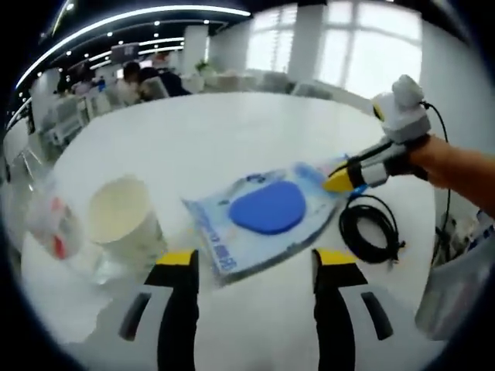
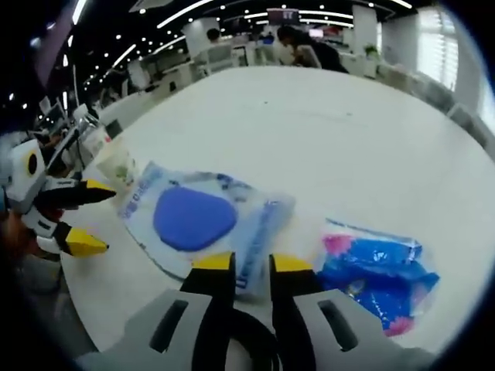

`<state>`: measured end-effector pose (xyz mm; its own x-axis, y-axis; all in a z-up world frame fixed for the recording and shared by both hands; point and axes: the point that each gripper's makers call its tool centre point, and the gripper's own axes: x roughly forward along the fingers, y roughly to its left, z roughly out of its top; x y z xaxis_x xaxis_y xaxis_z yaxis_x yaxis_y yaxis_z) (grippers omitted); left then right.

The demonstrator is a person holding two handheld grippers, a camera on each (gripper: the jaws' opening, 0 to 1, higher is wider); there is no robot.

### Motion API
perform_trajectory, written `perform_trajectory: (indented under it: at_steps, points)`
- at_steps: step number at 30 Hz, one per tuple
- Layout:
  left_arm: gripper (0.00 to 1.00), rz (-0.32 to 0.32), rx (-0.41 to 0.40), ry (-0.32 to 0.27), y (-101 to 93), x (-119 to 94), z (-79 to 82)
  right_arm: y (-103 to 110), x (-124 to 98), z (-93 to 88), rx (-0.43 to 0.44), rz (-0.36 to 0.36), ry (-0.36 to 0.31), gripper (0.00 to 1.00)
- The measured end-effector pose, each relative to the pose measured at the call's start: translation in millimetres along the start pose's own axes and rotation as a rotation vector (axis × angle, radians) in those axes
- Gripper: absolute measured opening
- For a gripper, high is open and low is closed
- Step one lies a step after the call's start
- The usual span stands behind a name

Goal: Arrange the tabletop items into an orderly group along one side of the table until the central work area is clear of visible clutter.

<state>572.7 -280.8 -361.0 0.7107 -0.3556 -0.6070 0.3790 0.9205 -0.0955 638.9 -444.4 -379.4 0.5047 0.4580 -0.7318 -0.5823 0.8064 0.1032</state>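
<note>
A clear packet with a blue oval pad [image 1: 267, 209] lies flat on the white table [image 1: 232, 131]. My right gripper [image 1: 339, 182] reaches in from the right and pinches the packet's corner. In the right gripper view the same packet [image 2: 193, 219] lies ahead, its near edge caught between the almost closed jaws of my right gripper [image 2: 251, 264]. My left gripper [image 1: 256, 259] stands wide open just short of the packet's near edge, holding nothing. That left gripper [image 2: 89, 216] appears at the left, its jaws apart. A blue and pink packet [image 2: 375, 274] lies to the right.
A paper cup [image 1: 120, 212] stands left of the packet, with a crumpled clear plastic cup [image 1: 54, 224] beside it. A coiled black cable [image 1: 371, 228] lies to the right, and a clear bag [image 1: 456, 286] hangs at the table's right edge. People sit at desks beyond.
</note>
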Motion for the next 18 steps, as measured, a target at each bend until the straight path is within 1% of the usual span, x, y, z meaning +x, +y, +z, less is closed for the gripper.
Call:
perform_trajectory:
  at_steps: [2, 4, 6, 9, 10, 11, 14, 15, 18]
  points:
    - [0.48, 0.006, -0.004, 0.011, 2.1, 3.2, -2.1, 0.1, 0.2, -1.1, -0.004, -0.001, 0.003, 0.15]
    - [0.45, 0.026, -0.017, 0.020, 6.5, 6.5, -4.1, 1.5, -0.3, -2.8, -0.002, 0.001, 0.007, 0.14]
    - [0.39, 0.047, -0.028, 0.018, 12.1, 8.4, -4.0, 1.1, -0.2, -3.9, -0.006, 0.000, 0.010, 0.14]
    - [0.35, 0.055, -0.063, 0.012, 15.5, 11.5, -3.7, 0.2, 0.0, -5.2, -0.002, 0.001, 0.013, 0.13]
    - [0.34, 0.059, -0.062, 0.011, 15.7, 12.2, -3.9, -0.1, 0.0, -5.6, -0.004, -0.001, 0.015, 0.13]
    - [0.31, 0.074, -0.056, 0.023, 17.8, 13.2, -6.0, -0.2, 0.0, -5.8, -0.004, -0.001, 0.015, 0.13]
    - [0.24, 0.084, -0.056, 0.028, 18.9, 13.0, -8.1, -1.3, 0.8, -6.1, -0.005, -0.002, 0.017, 0.12]
    - [0.23, 0.093, -0.050, 0.036, 20.8, 13.8, -10.1, -1.6, 0.7, -6.0, -0.006, -0.001, 0.017, 0.11]
    - [0.19, 0.089, -0.056, 0.048, 22.3, 16.0, -13.2, -1.1, 0.5, -6.3, -0.004, 0.001, 0.018, 0.10]
